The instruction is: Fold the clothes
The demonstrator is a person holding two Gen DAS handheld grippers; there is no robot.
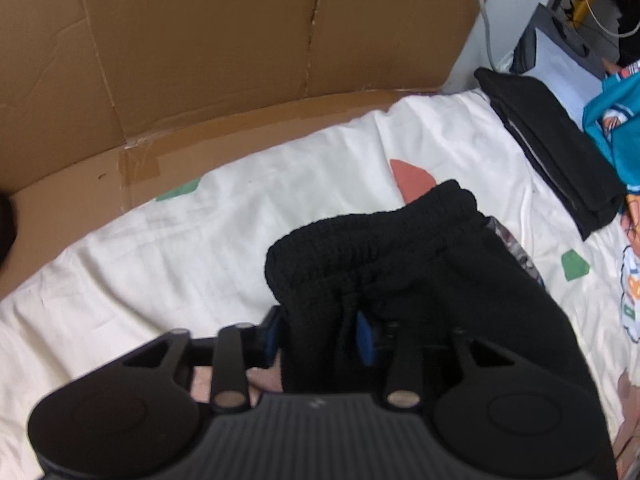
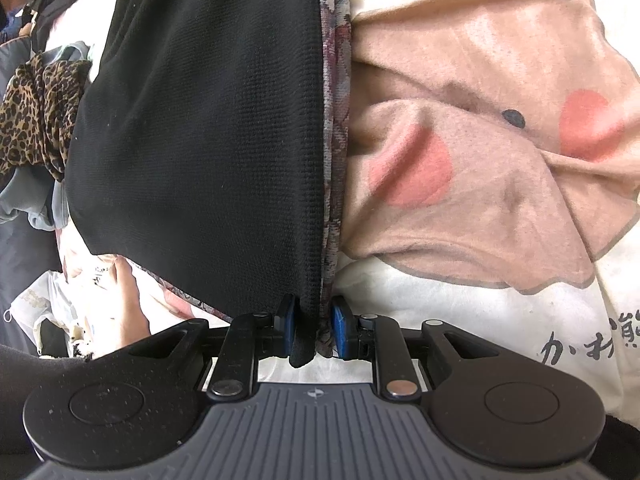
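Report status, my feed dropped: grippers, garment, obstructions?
Right gripper shut on black garment. Left gripper at its waistband, grip unclear. Folded black pile lies clear, far right.

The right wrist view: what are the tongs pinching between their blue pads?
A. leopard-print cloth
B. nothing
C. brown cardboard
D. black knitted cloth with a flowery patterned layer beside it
D: the right tongs have their blue pads pressed on the black knitted cloth and the flowery patterned layer beside it.
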